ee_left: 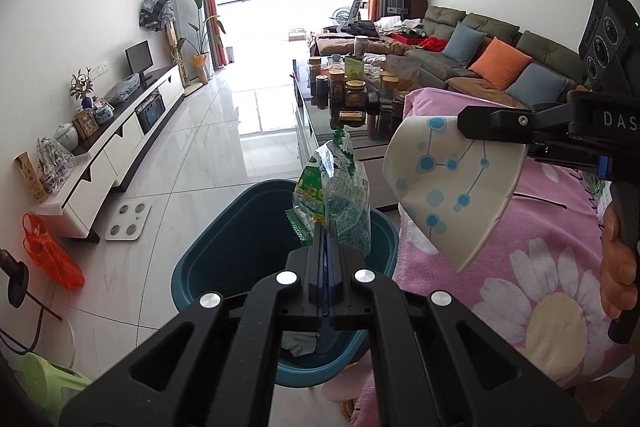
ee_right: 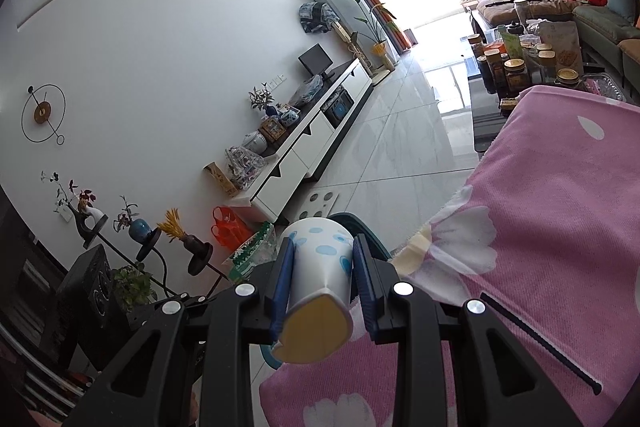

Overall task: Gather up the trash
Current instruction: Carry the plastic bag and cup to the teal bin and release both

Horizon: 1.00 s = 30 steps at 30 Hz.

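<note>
Both pieces of trash are picked up and on their way to the bin — neither is dropped yet. The left claw (ee_left: 326, 227) is clenched on a crinkled green-and-clear snack wrapper (ee_left: 334, 191), which hangs right above the open teal trash bin (ee_left: 192, 267) on the floor beside the pink flowered blanket (ee_left: 520, 267). The right claw (ee_right: 324, 259) grips a squashed paper cup (ee_right: 316, 279) with blue dots, pads pressed on its sides; from the left wrist view the cup (ee_left: 452, 187) sits over the blanket edge, just beside the bin and not yet over it. Something crumpled already lies in the bin's bottom. What seems left: release the wrapper, bring the cup across, let go — then check for more trash, which these views do not show.
</note>
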Available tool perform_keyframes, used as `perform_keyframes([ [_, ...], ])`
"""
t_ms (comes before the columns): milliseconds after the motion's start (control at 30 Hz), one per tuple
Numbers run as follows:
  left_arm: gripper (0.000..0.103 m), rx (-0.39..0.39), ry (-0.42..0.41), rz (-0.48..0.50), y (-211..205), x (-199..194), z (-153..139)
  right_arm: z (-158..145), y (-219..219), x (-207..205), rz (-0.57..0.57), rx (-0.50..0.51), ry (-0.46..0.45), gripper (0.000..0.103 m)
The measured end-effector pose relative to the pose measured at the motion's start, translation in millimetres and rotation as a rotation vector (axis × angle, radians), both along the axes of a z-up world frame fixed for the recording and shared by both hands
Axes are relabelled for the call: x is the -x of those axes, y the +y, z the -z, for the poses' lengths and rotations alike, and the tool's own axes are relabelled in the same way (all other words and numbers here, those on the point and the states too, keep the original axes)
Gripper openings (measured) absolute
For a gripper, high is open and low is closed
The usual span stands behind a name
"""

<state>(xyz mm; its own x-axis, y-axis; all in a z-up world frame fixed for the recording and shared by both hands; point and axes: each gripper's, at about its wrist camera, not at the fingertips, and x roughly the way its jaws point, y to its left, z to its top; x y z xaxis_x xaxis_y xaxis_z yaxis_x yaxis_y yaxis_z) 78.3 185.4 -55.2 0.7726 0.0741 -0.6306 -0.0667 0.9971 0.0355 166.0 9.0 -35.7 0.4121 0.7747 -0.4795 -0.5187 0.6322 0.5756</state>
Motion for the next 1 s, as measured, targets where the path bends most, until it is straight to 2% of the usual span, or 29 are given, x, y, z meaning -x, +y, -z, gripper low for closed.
perform_keyframes([
  [1000,0.001,-0.007,0.102,-0.086,21.7,-42.4,40.9,26.2,63.7,-26.2,-0.033,0.088,0.068,0.029],
])
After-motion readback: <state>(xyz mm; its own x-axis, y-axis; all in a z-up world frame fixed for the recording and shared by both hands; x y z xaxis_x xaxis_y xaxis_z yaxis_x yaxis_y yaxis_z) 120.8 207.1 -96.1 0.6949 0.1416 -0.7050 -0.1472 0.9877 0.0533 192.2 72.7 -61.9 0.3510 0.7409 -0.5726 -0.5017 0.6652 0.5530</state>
